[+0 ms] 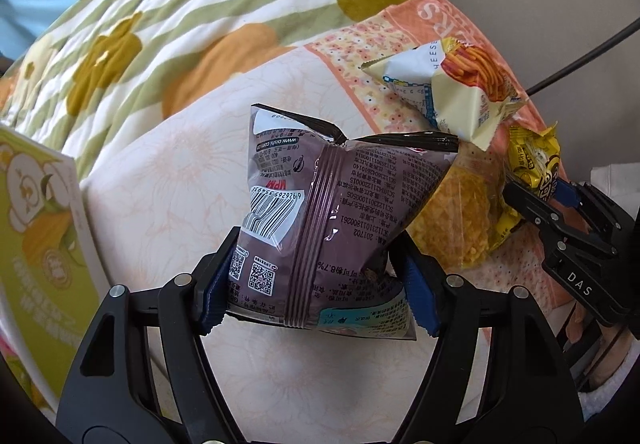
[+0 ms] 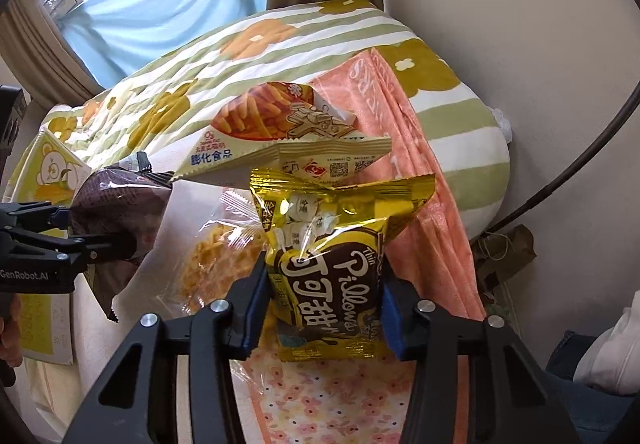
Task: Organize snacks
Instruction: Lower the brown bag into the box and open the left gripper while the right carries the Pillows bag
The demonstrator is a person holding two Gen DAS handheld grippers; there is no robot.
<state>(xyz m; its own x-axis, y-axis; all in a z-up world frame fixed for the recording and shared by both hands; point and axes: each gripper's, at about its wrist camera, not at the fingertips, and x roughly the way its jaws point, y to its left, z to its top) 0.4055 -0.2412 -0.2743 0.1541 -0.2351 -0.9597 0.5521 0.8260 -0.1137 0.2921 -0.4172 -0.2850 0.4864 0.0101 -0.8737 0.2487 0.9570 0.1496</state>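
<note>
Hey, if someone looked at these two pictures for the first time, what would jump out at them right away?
Most striking are two snack bags, each clamped in a gripper: the left gripper squeezes a purple bag back side out with its barcode showing, and the right gripper pinches a gold bag. Behind them on the bed lie a cream bag picturing orange sticks and a clear bag of yellow crumbs, before a flowered striped quilt.
</note>
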